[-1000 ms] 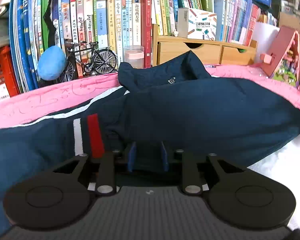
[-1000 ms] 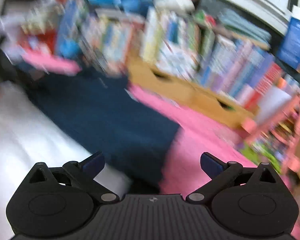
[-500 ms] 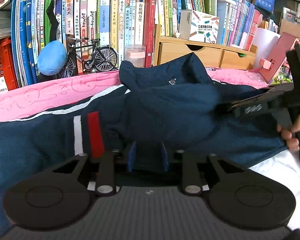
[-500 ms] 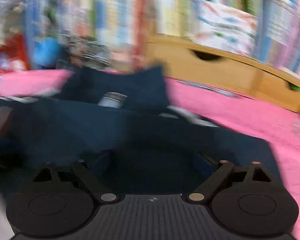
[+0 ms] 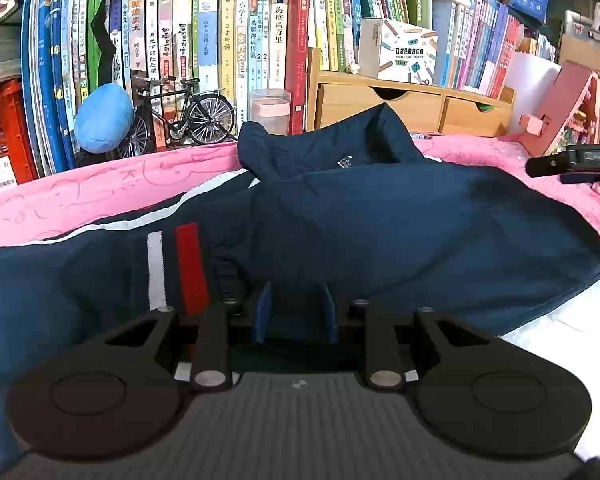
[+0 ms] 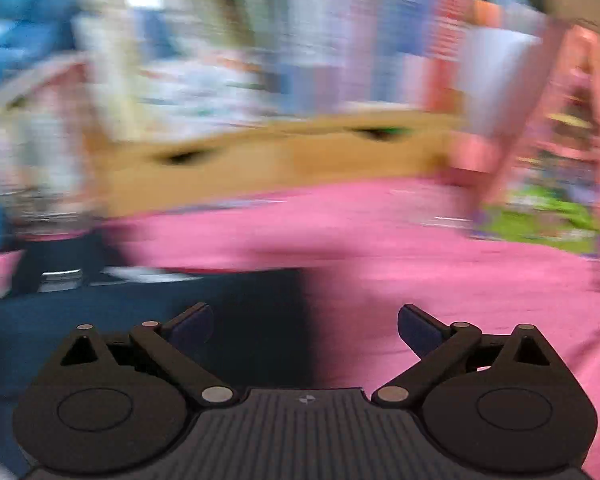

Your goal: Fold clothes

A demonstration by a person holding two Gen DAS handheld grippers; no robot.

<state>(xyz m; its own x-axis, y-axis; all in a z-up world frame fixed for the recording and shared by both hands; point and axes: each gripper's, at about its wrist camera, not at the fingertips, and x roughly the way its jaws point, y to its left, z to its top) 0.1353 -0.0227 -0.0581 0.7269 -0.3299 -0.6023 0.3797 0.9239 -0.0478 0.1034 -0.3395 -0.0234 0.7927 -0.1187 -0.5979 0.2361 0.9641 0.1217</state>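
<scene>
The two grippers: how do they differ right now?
The left gripper has its blue fingers close together, pinching the navy jacket; the right gripper stands wide open and empty. The left's view is sharp; the right's is blurred. Both have the same black build.

We see the right hand-held gripper [image 6: 305, 330] swing off the navy jacket [image 5: 400, 240]: half a second ago it sat over the dark cloth at the jacket's middle, now it is over the jacket's right edge and the pink cover [image 6: 440, 248], jaws wide with nothing between them. In the left wrist view it has pulled back to the far right border [image 5: 576, 162], and the fingers seen there are gone.
</scene>
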